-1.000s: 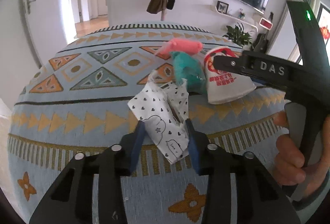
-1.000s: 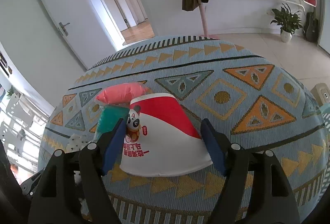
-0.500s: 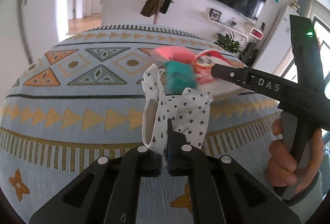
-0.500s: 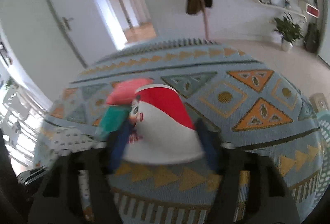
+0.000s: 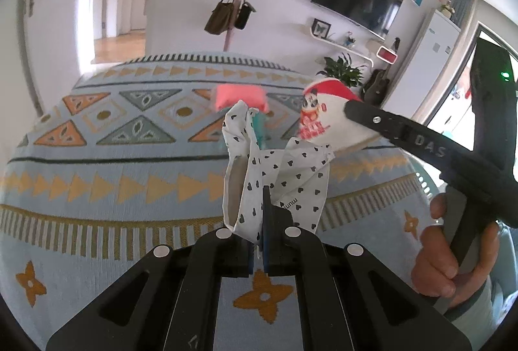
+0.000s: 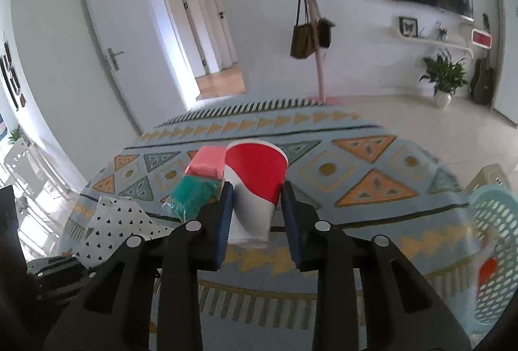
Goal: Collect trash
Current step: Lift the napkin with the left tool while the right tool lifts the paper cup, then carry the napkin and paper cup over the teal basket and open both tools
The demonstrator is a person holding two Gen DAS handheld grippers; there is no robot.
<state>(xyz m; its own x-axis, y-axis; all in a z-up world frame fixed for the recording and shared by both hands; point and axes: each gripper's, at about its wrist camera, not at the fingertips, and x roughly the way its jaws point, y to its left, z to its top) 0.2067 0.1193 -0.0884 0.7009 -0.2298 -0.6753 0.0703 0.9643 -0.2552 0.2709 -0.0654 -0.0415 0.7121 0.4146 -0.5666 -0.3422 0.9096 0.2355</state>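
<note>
A crumpled white wrapper with black hearts (image 5: 291,176) hangs lifted off the rug, pinched in my left gripper (image 5: 263,199), which is shut on its lower edge. My right gripper (image 6: 257,205) has its blue pads against both sides of a red-and-white paper cup (image 6: 255,176); its jaws are closing on the cup, which is tilted and raised off the rug. The same cup (image 5: 320,121) shows in the left wrist view at upper right. A pink packet (image 6: 207,165) and a teal packet (image 6: 191,195) lie on the rug just left of the cup.
A patterned blue rug (image 5: 129,173) covers the floor. A pale green perforated basket (image 6: 495,221) stands at the right edge with something red inside. A person's hand (image 5: 443,260) grips the right tool's handle. A coat stand with bags (image 6: 310,37) and a potted plant (image 6: 443,82) stand beyond.
My left gripper shut on the heart-print wrapper and lifted it off the rug. My right gripper narrowed onto the paper cup and raised it, tipping it upright.
</note>
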